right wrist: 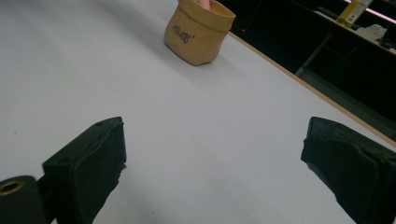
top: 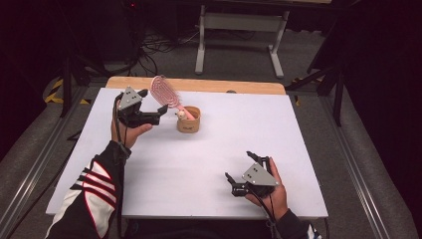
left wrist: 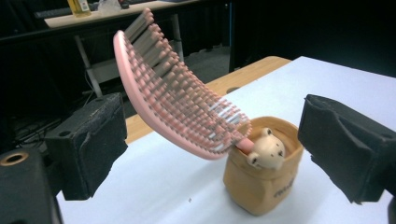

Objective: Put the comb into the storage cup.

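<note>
Hairbrush (left wrist: 177, 95) leans from tan pouch (left wrist: 261, 186) beside what looks like a bear figurine (left wrist: 267, 148); both tongs released.

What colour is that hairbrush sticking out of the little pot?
Pink. The hairbrush shows best in the left gripper view.

The person is wearing a black sleeve (top: 94, 191) with white stripes edged in red on the left arm, and a dark cuff (top: 293, 225) is showing at the right wrist. Each hand is carrying a black two-jaw tool: the left gripper (top: 153, 106) and the right gripper (top: 240, 166). Both are bearing a grey three-cornered plate on top with small dark screws. A thin black cable is trailing from each one. In the gripper views the jaws are showing rough black padding, and a brass-coloured ring (left wrist: 13, 157) is sitting at the lower left corner
</note>
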